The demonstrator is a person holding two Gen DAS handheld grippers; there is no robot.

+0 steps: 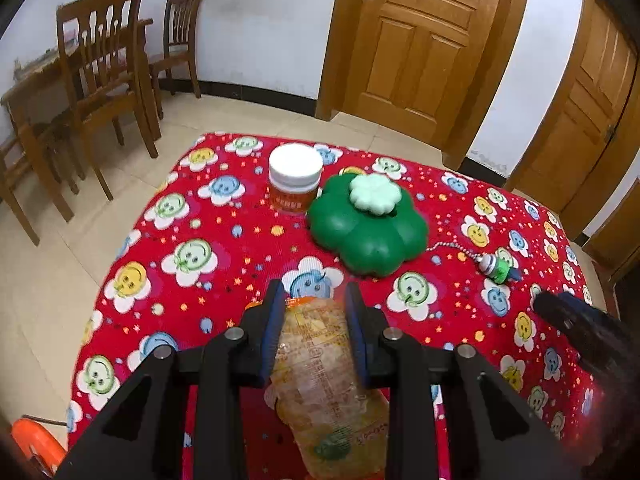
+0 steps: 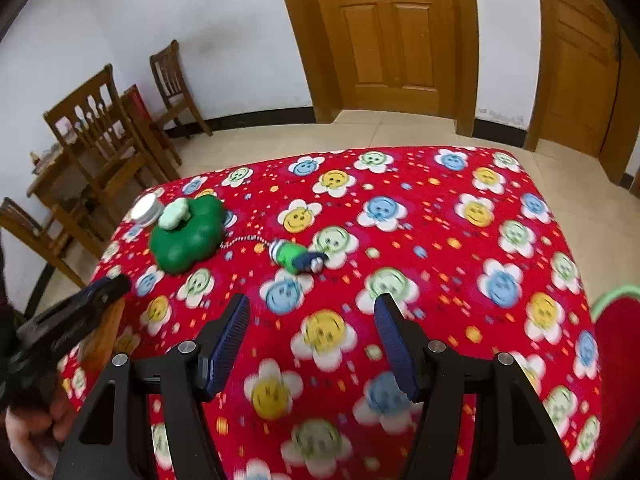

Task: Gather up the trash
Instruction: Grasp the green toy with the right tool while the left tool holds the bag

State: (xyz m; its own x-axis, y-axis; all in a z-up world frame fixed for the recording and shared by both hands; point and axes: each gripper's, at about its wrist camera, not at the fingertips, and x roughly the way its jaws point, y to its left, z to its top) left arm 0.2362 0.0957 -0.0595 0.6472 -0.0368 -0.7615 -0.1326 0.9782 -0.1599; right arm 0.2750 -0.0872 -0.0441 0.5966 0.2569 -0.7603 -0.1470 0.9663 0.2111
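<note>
My left gripper (image 1: pixel 316 300) is shut on a crumpled clear snack wrapper (image 1: pixel 320 364) with orange print, held above the near part of the red flowered tablecloth (image 1: pixel 192 208). My right gripper (image 2: pixel 312 312) is open and empty above the cloth (image 2: pixel 440 240). The right gripper also shows at the right edge of the left wrist view (image 1: pixel 576 324). The left gripper shows at the left edge of the right wrist view (image 2: pixel 68 324).
A green flower-shaped container (image 1: pixel 368 224) with a pale lid, a white-lidded orange jar (image 1: pixel 295 178) and a small green toy on a bead chain (image 1: pixel 498 266) lie on the cloth. They also show in the right wrist view: container (image 2: pixel 188 236), jar (image 2: pixel 147 208), toy (image 2: pixel 296 258). Wooden chairs (image 1: pixel 104 72) and doors (image 1: pixel 420 40) stand behind. An orange object (image 1: pixel 36 440) is low at left.
</note>
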